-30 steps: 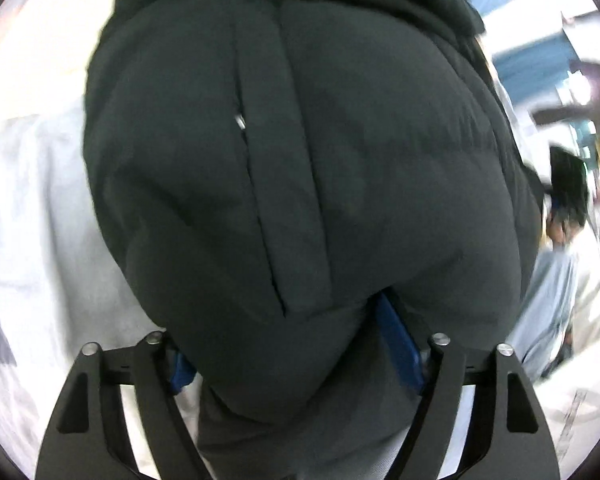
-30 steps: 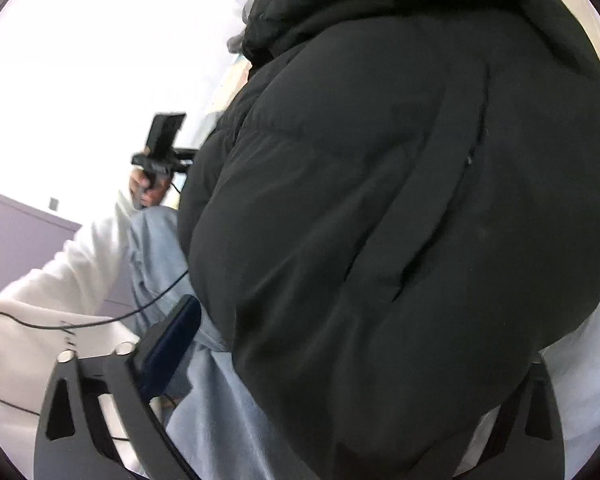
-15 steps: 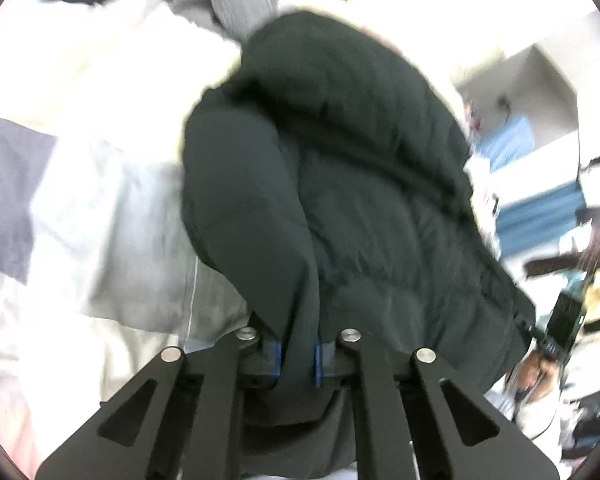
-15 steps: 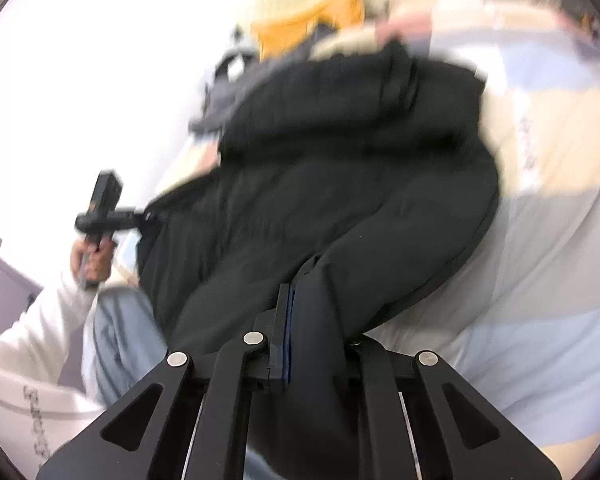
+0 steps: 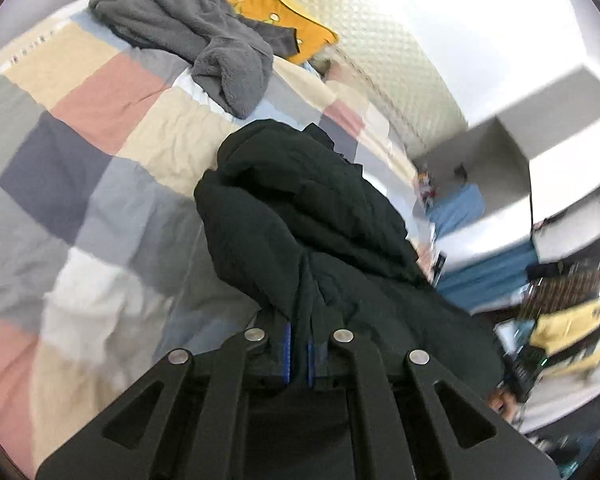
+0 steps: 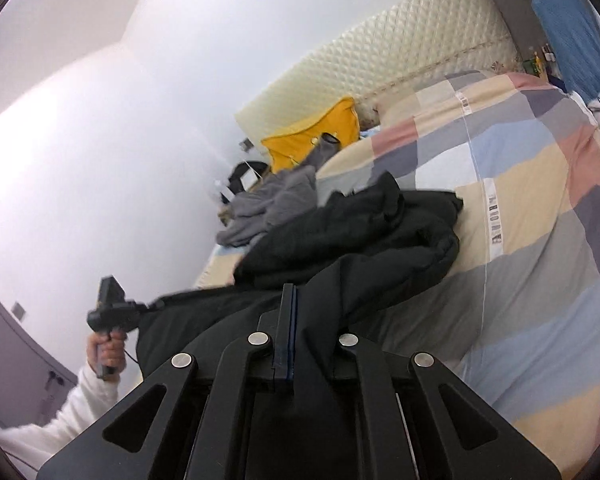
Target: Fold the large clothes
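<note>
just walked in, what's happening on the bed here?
A person is working a black puffer jacket with a handheld claw in each hand. The left claw and the right claw are each shut on a fold of the jacket's edge, near end raised, the rest heaped on the patchwork quilt. A grey fleece and a yellow pillow lie further up the bed. No fold made yet.

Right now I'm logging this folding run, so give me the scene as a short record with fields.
garment: black puffer jacket, partly lifted off the bed
surface: patchwork quilt
left tool: shut on a fold of the jacket
right tool: shut on another edge of the jacket
other clothes: grey fleece garment, heaped farther up the bed
behind it: yellow pillow against the quilted headboard
fold status: not yet folded
</note>
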Available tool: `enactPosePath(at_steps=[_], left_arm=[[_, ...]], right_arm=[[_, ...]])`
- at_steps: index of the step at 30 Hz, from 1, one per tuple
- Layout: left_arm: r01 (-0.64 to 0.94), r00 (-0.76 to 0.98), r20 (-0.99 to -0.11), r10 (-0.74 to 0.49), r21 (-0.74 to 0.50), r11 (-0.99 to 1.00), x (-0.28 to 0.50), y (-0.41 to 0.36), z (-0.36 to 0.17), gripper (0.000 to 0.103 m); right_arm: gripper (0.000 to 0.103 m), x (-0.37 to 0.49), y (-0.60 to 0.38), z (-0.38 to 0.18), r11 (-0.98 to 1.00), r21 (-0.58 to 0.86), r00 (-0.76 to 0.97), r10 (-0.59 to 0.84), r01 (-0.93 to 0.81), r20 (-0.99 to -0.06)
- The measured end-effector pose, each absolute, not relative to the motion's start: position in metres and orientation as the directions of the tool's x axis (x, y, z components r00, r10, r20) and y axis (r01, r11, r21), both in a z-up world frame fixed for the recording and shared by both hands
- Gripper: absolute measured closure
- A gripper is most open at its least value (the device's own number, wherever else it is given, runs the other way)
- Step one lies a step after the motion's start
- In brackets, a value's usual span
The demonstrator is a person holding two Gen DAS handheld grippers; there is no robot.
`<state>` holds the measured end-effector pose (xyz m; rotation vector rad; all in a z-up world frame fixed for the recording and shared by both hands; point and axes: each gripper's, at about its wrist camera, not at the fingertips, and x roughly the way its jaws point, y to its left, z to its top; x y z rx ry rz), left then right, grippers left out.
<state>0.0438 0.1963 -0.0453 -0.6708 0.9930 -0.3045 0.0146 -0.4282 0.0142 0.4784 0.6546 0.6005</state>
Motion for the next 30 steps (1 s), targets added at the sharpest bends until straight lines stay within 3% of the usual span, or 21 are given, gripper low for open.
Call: enactPosePath(at_steps=[8,14,19,30], left_arm=[[-0.049,0.425,-0.707,-0.565,-0.641,0.766,-0.026,0.201,-0.032,0.098],[-0.071,0.404,-0.682,-0.609,-0.687,0.723,-0.023,0.21,-0.03,0.098],[-0.031,0.432,-0.709,-0.558,-0.629,0.776,0.025,0.2,-0.02,0.098],[0.011,0.392,-0.82,-0.417,-0.449,0.894,0.152,0.183,-0.03,0.094]], right_arm=[[0.099,-0.069,-0.433,0.03,0.7,0.647,0.665,0.641,-0.302,-0.383],[0.099,-0.05,-0.45,0.014,0.658,0.72,0.71,0.614,-0.22,-0.344],[0.099,-0.001,-0.46,0.001,0.633,0.756,0.747,0.581,-0.165,-0.324],[0.099,0.107,-0.47,-0.012,0.671,0.741,0.767,0.481,-0.011,-0.425]])
